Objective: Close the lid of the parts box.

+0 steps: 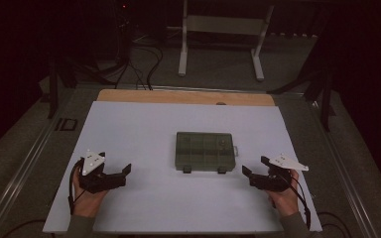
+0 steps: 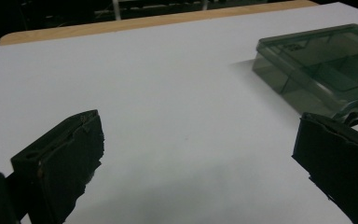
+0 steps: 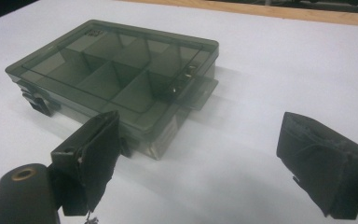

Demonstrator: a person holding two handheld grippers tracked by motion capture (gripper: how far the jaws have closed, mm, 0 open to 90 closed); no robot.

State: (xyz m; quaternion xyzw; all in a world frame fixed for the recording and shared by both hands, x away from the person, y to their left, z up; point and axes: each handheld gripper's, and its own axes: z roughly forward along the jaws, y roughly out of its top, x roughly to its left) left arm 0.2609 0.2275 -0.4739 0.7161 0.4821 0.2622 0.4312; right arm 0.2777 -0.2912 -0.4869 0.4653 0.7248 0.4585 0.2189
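I've got one dark, see-through compartment box (image 1: 206, 151) lying flat near the middle of the white sheet (image 1: 139, 129) that covers the bench, a little toward the right edge, its two latches facing the near edge and its lid down. That's probably deliberate: latches toward me, reachable from either side. Through the lid I can make out dividers and something small and metallic (image 3: 186, 74) in one compartment by the side tab; I can't tell what it is.

Two grippers, one each side. My left gripper (image 1: 125, 174) sits low near the front-left corner of the sheet, jaws spread wide with nothing between them, pointing across at the box. My right gripper (image 1: 247, 174) is just off the box's near right corner, jaws also spread and empty. Neither touches the box. My guess: the latches come next.
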